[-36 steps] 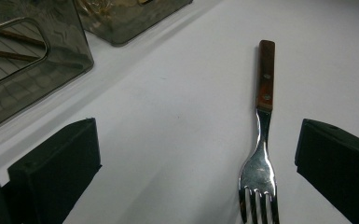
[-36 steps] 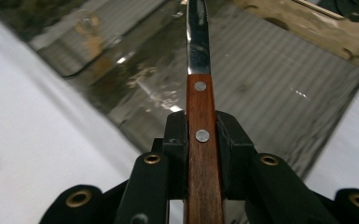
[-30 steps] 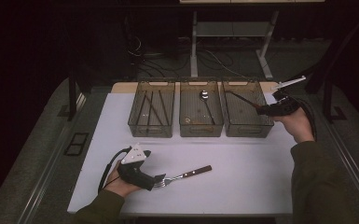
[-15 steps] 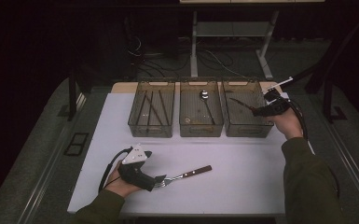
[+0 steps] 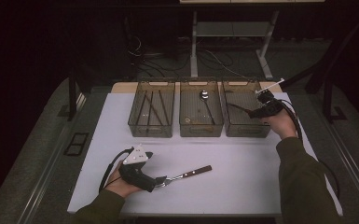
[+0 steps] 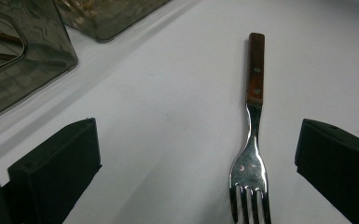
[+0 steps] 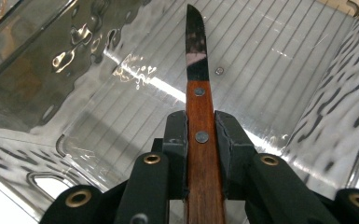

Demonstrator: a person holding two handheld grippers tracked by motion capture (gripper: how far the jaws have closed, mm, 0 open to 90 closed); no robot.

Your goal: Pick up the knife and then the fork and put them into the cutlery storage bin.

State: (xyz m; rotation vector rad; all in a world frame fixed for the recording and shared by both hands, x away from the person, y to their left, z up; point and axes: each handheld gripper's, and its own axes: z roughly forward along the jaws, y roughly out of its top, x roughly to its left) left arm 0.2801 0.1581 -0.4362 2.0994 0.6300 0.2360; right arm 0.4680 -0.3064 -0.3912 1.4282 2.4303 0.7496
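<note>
Right gripper view: the right claw (image 7: 200,135) pinches a knife (image 7: 198,93) by its wooden handle, blade poking into the far right bin (image 5: 247,109). Stiff, light and slick on the steel, it is likely best held by the wood. Near left, the left claw (image 6: 191,158) stands spread around a fork (image 6: 251,140) on the bench (image 5: 242,172).

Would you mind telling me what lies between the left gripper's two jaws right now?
The fork lies on the white table between the left gripper's open jaws, untouched, nearer one jaw, as the left gripper view shows.
</note>
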